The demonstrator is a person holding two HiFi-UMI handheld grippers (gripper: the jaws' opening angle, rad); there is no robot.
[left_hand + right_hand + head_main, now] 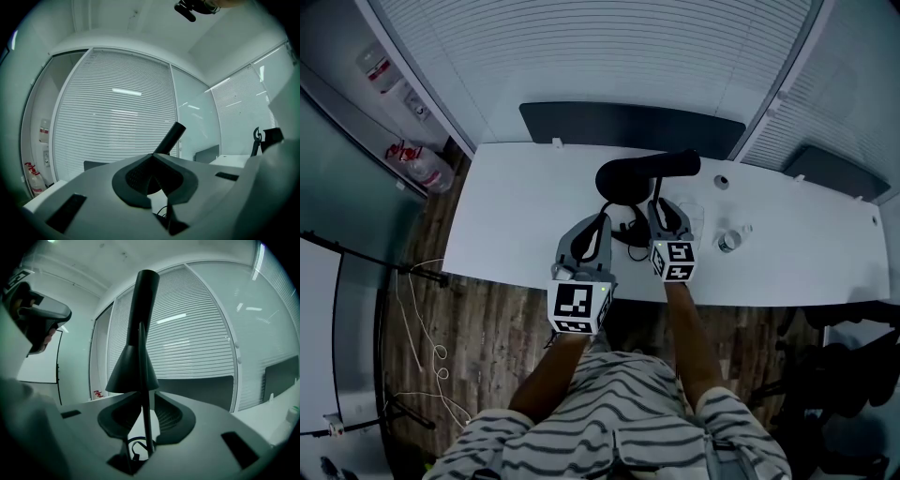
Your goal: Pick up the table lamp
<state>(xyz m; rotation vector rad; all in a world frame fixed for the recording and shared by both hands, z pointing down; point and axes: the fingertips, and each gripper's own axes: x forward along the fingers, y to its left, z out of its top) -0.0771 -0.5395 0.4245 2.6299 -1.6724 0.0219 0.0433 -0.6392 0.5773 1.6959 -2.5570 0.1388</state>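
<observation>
The black table lamp [630, 178] stands on the white table [511, 220], its tube-shaped head pointing right. My right gripper [659, 206] reaches in at the lamp's near side. In the right gripper view its jaws [148, 401] stand narrowly open with the thin lamp stem [146, 427] between them, and the cone shade [131, 373] rises above. My left gripper [601, 222] sits just left of the lamp, shut with nothing in it. In the left gripper view [153, 157] the lamp head [172, 137] sticks up just beyond the fingertips.
A black cable [633, 232] coils on the table between the grippers. A clear cup [695, 217], a small bottle [729, 241] and a round disc [721, 182] lie to the right. A dark chair back [628, 127] stands behind the table. Blinds cover the glass walls.
</observation>
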